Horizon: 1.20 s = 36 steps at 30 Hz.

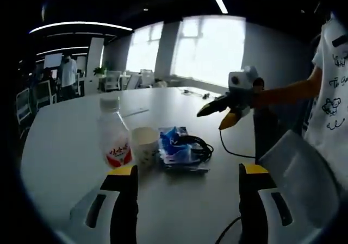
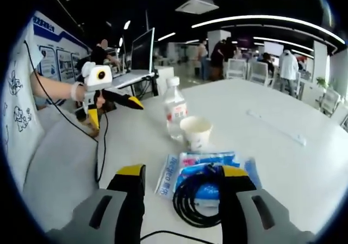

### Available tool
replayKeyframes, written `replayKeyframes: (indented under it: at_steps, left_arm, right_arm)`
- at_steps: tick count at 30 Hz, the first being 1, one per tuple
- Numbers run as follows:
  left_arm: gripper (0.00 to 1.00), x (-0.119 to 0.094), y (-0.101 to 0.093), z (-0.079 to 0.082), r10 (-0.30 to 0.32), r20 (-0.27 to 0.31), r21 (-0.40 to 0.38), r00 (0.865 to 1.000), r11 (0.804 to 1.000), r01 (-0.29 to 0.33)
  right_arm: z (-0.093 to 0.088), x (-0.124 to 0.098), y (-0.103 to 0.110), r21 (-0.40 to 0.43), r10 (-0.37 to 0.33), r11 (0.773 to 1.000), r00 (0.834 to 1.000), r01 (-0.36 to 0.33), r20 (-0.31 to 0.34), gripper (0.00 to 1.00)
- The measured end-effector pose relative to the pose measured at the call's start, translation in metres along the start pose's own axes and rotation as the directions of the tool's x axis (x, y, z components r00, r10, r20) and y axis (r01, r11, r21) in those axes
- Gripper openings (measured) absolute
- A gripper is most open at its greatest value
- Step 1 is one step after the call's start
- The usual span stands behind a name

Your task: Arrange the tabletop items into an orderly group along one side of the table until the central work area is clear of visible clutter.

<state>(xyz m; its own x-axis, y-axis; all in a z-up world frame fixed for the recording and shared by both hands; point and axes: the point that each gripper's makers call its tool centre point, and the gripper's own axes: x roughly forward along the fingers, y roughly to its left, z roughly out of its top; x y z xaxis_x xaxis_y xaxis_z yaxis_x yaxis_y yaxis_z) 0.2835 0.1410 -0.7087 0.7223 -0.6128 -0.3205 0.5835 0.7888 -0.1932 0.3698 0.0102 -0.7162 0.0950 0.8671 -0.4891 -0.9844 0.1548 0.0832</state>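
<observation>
Clearly, the clear plastic water bottle point(image 2: 175, 113) with its red label could topple if a jaw clips it, since it stands just beside the white paper cup point(image 2: 197, 132). Near the cup lie blue wet-wipe packets point(image 2: 239, 165) and a coiled black cable point(image 2: 196, 200). Right gripper point(image 2: 181, 173) hangs above the cable, jaws spread wide, holding nothing; left gripper point(image 1: 186, 170) likewise gapes empty, facing the cup.

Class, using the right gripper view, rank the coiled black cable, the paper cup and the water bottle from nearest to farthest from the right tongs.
1. Coiled black cable: lying between the open right tongs, on the blue packets.
2. Paper cup: just beyond the packets, centre.
3. Water bottle: behind the cup, slightly left.
</observation>
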Motion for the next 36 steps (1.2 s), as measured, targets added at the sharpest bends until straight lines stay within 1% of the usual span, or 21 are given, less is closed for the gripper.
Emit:
replayKeyframes:
  at_steps: [3,4,8,11,18,19,23,29,30,36]
  left_arm:
    - [0.72,0.001,-0.007,-0.001,-0.004,-0.008,0.008,1.0,1.0,0.004]
    - [0.73,0.002,-0.009,-0.001,-0.005,-0.009,0.009,1.0,1.0,0.005]
    - [0.73,0.003,-0.016,-0.002,-0.007,-0.015,0.012,1.0,1.0,0.007]
    - [0.73,0.003,-0.02,-0.001,-0.008,-0.015,0.015,1.0,1.0,0.008]
    - [0.74,0.005,-0.028,0.002,-0.008,-0.012,0.026,1.0,1.0,0.009]
    - [0.74,0.005,-0.029,0.002,-0.009,-0.009,0.023,1.0,1.0,0.009]
    - [0.74,0.008,-0.034,0.002,-0.01,-0.007,0.024,1.0,1.0,0.01]
    - [0.74,0.014,-0.042,0.004,-0.016,-0.006,0.022,1.0,1.0,0.016]
    - [0.74,0.015,-0.043,0.005,-0.018,0.0,0.022,1.0,1.0,0.018]
    - [0.74,0.022,-0.049,0.007,-0.025,0.004,0.024,1.0,0.999,0.025]
  right_arm:
    - [-0.004,-0.012,0.002,0.003,-0.011,1.0,1.0,0.011,0.002,0.51]
    - [-0.006,-0.015,0.001,0.005,-0.019,1.0,1.0,0.019,-0.007,0.51]
    - [-0.011,-0.03,-0.001,0.017,-0.045,0.999,0.999,0.045,0.0,0.51]
    - [-0.017,-0.038,0.0,0.018,-0.052,0.998,0.999,0.052,-0.01,0.52]
    - [-0.031,-0.055,0.004,0.044,-0.07,0.996,0.997,0.071,-0.03,0.57]
    - [-0.033,-0.058,0.003,0.051,-0.081,0.995,0.996,0.083,-0.03,0.58]
    - [-0.041,-0.069,0.004,0.062,-0.094,0.993,0.995,0.096,-0.037,0.58]
    - [-0.055,-0.091,0.001,0.09,-0.131,0.987,0.99,0.135,-0.042,0.58]
    - [-0.058,-0.096,-0.001,0.093,-0.146,0.984,0.988,0.149,-0.046,0.57]
    - [-0.068,-0.116,-0.002,0.117,-0.171,0.978,0.984,0.175,-0.05,0.57]
